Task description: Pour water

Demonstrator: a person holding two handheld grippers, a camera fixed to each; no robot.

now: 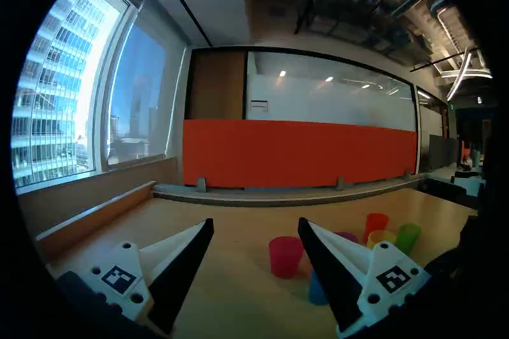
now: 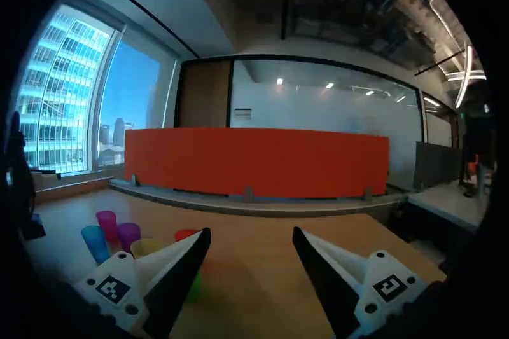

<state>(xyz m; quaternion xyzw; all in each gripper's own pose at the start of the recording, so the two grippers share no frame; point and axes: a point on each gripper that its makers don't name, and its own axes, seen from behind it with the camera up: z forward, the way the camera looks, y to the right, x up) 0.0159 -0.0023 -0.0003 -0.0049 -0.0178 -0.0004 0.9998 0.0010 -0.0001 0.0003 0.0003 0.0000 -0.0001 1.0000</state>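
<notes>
Several coloured plastic cups stand in a cluster on the wooden table. In the left gripper view a pink cup sits between my fingers' line and the right finger, with a blue cup partly hidden behind that finger, and orange, yellow and green cups farther right. My left gripper is open and empty, short of the cups. In the right gripper view the cups lie left: blue, pink, purple, yellow. My right gripper is open, holding nothing.
An orange divider panel runs along the table's far edge. Large windows are on the left. A raised wooden ledge borders the table's left side. Another desk stands at the right.
</notes>
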